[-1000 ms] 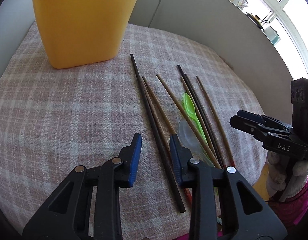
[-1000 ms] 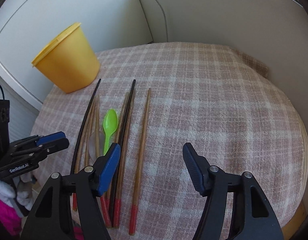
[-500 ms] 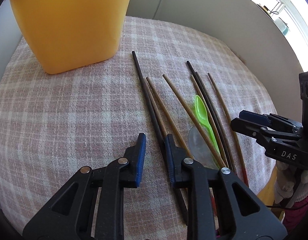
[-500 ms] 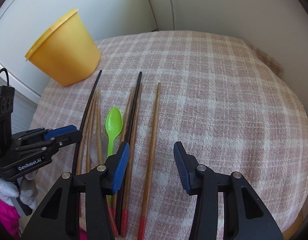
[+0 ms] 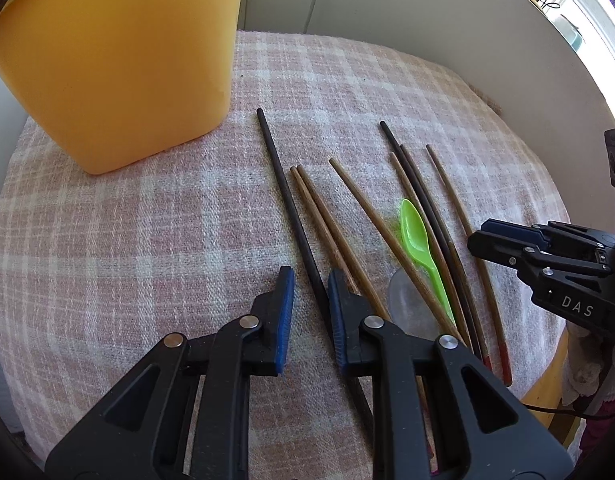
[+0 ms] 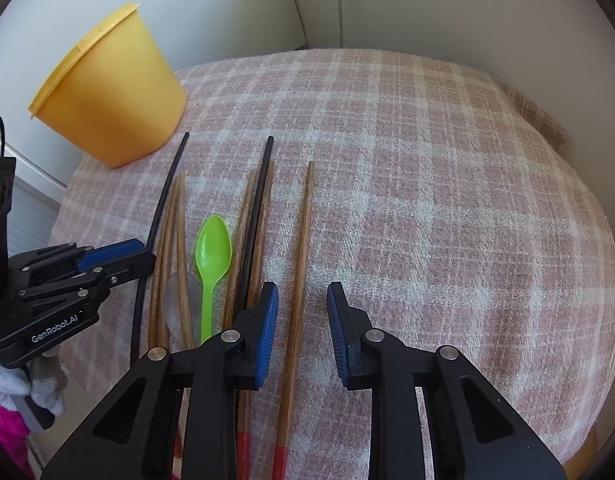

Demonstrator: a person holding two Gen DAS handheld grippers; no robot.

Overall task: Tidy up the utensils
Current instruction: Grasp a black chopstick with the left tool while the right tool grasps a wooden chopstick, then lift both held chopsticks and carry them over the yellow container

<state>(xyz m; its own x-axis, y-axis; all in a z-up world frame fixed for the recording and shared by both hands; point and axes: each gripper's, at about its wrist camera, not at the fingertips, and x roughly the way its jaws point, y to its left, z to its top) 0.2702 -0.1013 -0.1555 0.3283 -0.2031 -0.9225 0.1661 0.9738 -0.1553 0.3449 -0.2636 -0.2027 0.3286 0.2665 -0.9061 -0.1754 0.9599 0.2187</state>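
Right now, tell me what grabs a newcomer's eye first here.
The big yellow tub at the cloth's far left corner stands out first. Next, the bright green spoon lying among brown and black chopsticks in a loose row. Both grippers hang open: the left gripper astride the leftmost black chopstick, the right gripper over the rightmost brown chopstick.

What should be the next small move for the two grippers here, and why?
Probably close both. The left gripper is open astride the black chopstick, and the right gripper is open astride the rightmost wooden chopstick; both still lie on the cloth.
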